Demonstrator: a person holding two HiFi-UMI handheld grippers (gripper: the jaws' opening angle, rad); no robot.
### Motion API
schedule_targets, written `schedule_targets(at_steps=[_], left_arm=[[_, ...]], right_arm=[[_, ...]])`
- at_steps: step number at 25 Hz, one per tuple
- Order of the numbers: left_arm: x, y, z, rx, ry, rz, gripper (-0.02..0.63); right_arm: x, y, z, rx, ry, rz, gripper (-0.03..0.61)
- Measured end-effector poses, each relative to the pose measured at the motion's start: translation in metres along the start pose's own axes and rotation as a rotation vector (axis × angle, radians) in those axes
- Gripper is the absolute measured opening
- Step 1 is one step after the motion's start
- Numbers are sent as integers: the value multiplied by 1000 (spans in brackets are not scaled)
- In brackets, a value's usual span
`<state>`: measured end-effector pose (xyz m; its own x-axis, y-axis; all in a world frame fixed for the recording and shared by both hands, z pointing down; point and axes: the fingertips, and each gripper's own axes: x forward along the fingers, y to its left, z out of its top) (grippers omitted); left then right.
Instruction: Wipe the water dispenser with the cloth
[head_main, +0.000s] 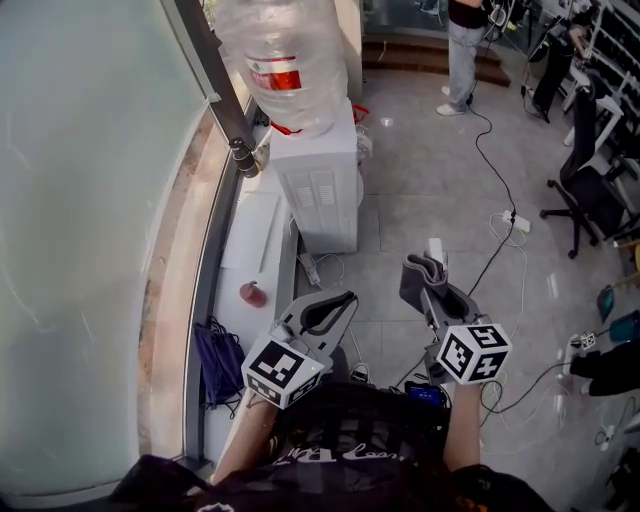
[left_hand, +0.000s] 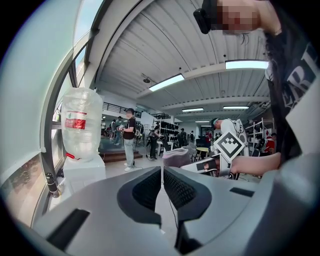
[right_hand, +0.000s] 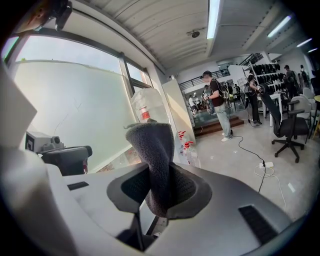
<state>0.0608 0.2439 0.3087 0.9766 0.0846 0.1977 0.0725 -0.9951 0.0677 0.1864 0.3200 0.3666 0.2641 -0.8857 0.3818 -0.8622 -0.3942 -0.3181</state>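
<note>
The white water dispenser (head_main: 318, 185) stands against the window ledge ahead, with a clear bottle (head_main: 285, 60) upside down on top. In the left gripper view the dispenser (left_hand: 82, 172) is at the far left, some distance off. A dark grey cloth (right_hand: 155, 155) sticks up between the jaws of my right gripper (right_hand: 160, 187), which is shut on it. In the head view that right gripper (head_main: 425, 275) is held low and to the right of the dispenser, well short of it. My left gripper (head_main: 335, 305) is beside it, jaws together with nothing between them.
A frosted window (head_main: 80, 200) and a long white ledge (head_main: 250, 250) run along the left. A red object (head_main: 252, 293) and a purple bag (head_main: 220, 360) are by the ledge. Cables and a power strip (head_main: 517, 222) cross the floor. An office chair (head_main: 590, 180) and a standing person (head_main: 465, 50) are farther off.
</note>
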Motion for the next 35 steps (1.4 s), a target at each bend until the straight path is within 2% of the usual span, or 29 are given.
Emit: schedule_targets(at_steps=[8,15,20,27,30,35], left_arm=[[14,13,3,-38,-3,-8,31],[67,30,2,-43,22,-60,31],[138,47,13,-43,29,-117,29],[265,90,59,-26,-3,-165,31],[300,109,65,-34,27,-179,31],[364,145,58,-33,82,-165,31]], right_arm=[[-6,-22,5,40,-24,-49,98],[-9,-86,10,101,-35,-174,100],[7,-137,40,101,-54,-222,100],[61,-230,121,58,-62,-252,101],[79,-260,143,64,-55,-259,101],[123,-305,156,40,-3,-257,100]])
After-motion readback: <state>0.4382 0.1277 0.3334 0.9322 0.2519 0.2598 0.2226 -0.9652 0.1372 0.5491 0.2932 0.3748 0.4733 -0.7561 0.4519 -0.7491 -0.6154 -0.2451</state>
